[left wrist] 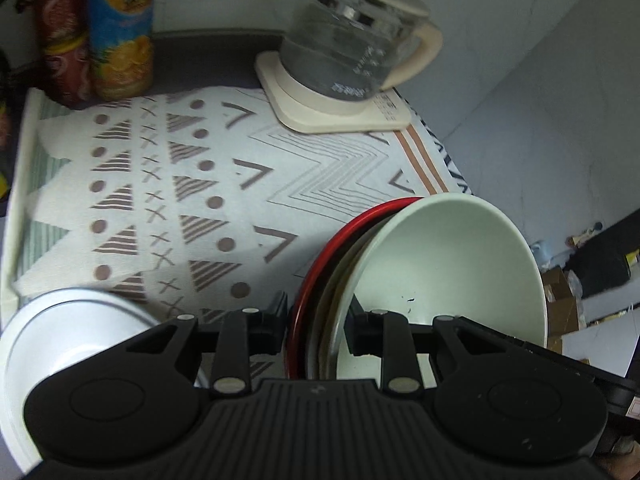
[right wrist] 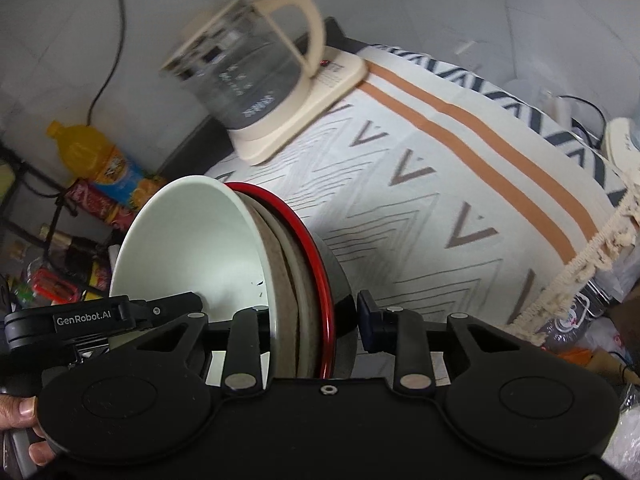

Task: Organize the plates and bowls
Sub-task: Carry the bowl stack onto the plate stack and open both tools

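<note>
A stack of dishes is held on edge above the patterned tablecloth: a pale green bowl, beige plates, and a red-rimmed black bowl. My left gripper is shut on the stack's rim, one finger inside the green bowl, one outside the red rim. My right gripper is shut on the same stack from the other side, with the green bowl on its left. A white bowl sits at lower left in the left wrist view.
A glass kettle on a cream base stands at the table's back. An orange drink bottle and a red can stand at the back left. The table edge with a fringe drops off on the right.
</note>
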Motion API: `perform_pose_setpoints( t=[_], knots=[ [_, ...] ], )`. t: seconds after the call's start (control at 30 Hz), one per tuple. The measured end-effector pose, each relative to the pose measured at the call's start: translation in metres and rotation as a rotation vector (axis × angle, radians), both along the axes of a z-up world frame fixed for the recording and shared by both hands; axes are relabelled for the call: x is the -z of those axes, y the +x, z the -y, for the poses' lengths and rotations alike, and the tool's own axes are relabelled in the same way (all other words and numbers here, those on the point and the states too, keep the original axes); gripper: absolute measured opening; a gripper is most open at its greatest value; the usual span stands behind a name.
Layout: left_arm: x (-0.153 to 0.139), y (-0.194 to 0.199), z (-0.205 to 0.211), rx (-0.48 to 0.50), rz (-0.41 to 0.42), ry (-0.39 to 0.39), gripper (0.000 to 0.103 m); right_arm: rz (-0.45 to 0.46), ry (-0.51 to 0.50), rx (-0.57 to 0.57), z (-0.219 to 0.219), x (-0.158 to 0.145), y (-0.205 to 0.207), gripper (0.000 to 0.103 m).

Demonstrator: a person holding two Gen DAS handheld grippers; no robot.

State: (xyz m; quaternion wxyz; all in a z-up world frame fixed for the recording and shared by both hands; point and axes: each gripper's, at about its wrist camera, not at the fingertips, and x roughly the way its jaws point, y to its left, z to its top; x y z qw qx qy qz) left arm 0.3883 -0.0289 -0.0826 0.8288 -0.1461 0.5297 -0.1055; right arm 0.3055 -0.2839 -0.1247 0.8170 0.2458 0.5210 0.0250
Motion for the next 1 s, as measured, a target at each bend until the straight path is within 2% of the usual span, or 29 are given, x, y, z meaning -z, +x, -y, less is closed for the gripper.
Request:
perform_pose_setpoints(
  t=[0.4, 1.0],
  knots=[
    [-0.021, -0.041, -0.047, -0.159, 0.039, 0.003, 0.027, 0.021, 0.044, -0.14, -0.035, -0.017, 0.008, 0.03],
    [-0.029, -0.103, -0.111, -0.401, 0.018, 0.049, 0.027, 0.007, 0.113, -0.374, -0.111, -0.021, 0.011, 0.03]
  ],
)
